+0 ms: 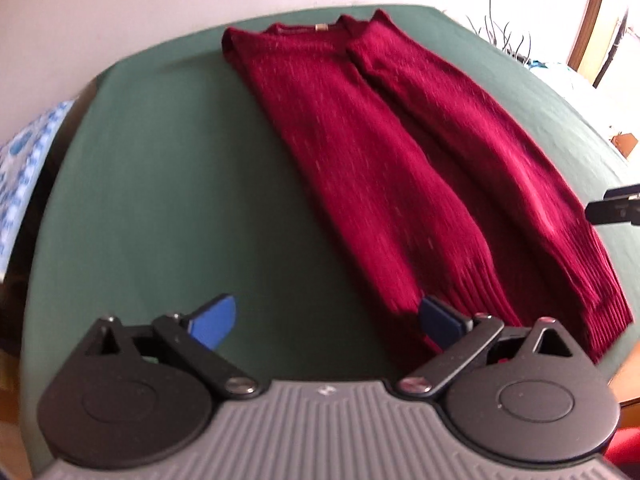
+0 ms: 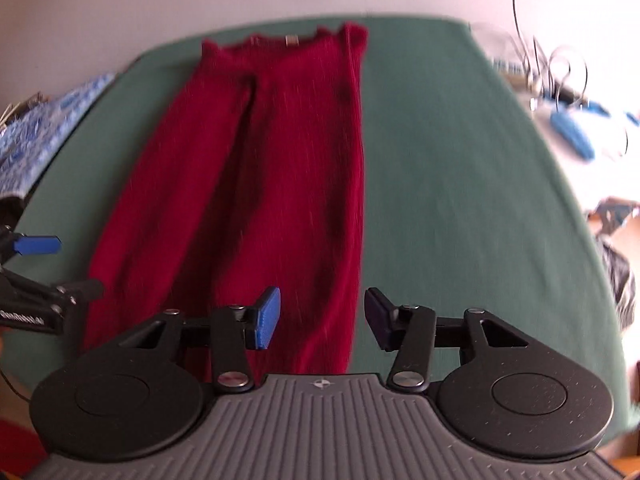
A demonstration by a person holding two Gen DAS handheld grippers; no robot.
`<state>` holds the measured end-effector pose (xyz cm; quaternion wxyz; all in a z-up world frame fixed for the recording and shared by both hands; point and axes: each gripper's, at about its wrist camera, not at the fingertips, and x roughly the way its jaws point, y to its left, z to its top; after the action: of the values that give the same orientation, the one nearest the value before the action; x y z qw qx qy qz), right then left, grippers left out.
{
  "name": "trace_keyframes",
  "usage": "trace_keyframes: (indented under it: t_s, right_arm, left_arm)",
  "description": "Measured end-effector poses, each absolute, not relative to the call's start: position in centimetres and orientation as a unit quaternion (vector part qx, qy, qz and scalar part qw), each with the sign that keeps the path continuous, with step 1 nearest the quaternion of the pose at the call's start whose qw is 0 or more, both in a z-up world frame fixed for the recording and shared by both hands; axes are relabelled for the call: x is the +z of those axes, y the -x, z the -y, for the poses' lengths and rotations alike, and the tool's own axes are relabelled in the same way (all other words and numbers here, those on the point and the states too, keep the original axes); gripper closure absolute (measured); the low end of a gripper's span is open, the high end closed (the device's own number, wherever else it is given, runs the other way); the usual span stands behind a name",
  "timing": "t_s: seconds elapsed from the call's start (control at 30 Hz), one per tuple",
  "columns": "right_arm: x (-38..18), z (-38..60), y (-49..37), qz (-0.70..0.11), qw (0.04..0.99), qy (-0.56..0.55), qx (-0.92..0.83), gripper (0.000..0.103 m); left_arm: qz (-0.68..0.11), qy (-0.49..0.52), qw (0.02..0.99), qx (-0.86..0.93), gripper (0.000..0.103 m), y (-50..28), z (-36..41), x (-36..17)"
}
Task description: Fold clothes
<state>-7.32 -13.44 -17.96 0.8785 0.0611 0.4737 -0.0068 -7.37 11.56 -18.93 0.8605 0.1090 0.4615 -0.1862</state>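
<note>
Dark red knit garment [image 1: 400, 168] lying flat and lengthwise on the green table cover [image 1: 168, 184], both sides folded inward to meet along the middle (collar label at the far end). Left gripper [image 1: 328, 322] spread wide at the near hem, holding nothing. Right gripper [image 2: 322, 316] likewise spread, empty, over the hem's right corner.

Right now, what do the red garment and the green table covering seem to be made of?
The red garment looks like a soft ribbed knit, perhaps wool or acrylic: lengthwise ribs and a tighter ribbed hem show. The green table covering looks like smooth matte cloth, with no sheen or visible weave; the fibre is unclear.
</note>
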Motion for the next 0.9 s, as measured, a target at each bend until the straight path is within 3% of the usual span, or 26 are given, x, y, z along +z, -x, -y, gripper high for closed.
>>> trace_keyframes:
  t_s: [0.13, 0.37, 0.47, 0.83, 0.9]
  right_arm:
    - [-18.8, 15.0, 8.2, -0.497, 0.862, -0.098, 0.001, 0.053]
    - [-19.2, 15.9, 9.9, -0.506, 0.855, -0.097, 0.057, 0.053]
    - [-19.6, 16.4, 10.0, -0.509, 0.851, -0.102, 0.072, 0.053]
    - [-19.3, 15.6, 10.8, -0.501, 0.849, -0.108, 0.130, 0.053]
    - [-19.3, 15.3, 10.9, -0.503, 0.846, -0.106, 0.141, 0.053]
  left_arm:
    - [-0.467, -0.117, 0.858, -0.180, 0.014, 9.0, -10.5, -18.8]
    - [-0.498, -0.073, 0.847, -0.168, 0.014, 10.7, -10.0, -18.9]
    - [-0.509, -0.055, 0.844, -0.159, 0.025, 11.0, -9.6, -18.9]
    - [-0.524, -0.027, 0.833, -0.177, 0.026, 11.4, -7.6, -18.8]
    - [-0.523, -0.025, 0.831, -0.186, 0.022, 11.6, -7.4, -18.8]
